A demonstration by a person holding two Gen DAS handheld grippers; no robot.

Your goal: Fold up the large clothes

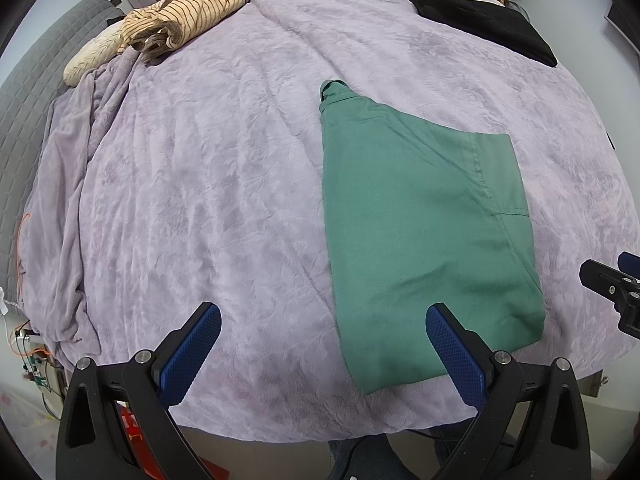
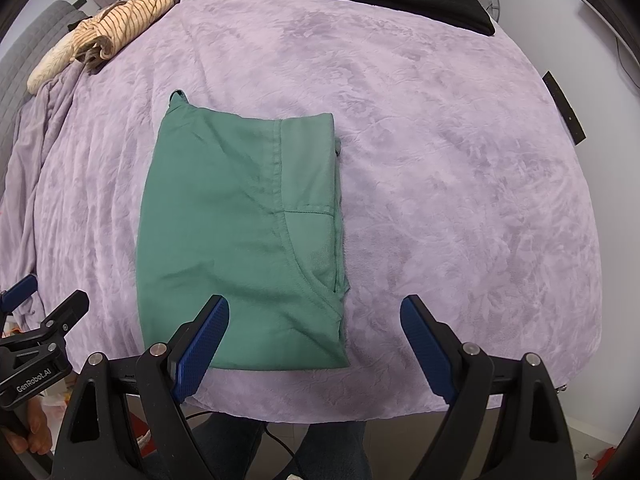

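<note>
A green garment [image 1: 420, 216] lies folded into a flat rectangle on the lilac bedspread [image 1: 224, 184], near the bed's front edge. It also shows in the right wrist view [image 2: 240, 216]. My left gripper [image 1: 320, 320] is open and empty, held above the front edge of the bed, left of the garment's near corner. My right gripper [image 2: 312, 312] is open and empty, held above the garment's near right corner. The left gripper shows at the left edge of the right wrist view [image 2: 36, 320].
A striped beige garment [image 1: 168, 20] lies crumpled at the far left of the bed. A folded black garment [image 1: 484, 20] lies at the far right. A grey quilted headboard [image 1: 28, 92] stands on the left. The floor lies below the bed's front edge.
</note>
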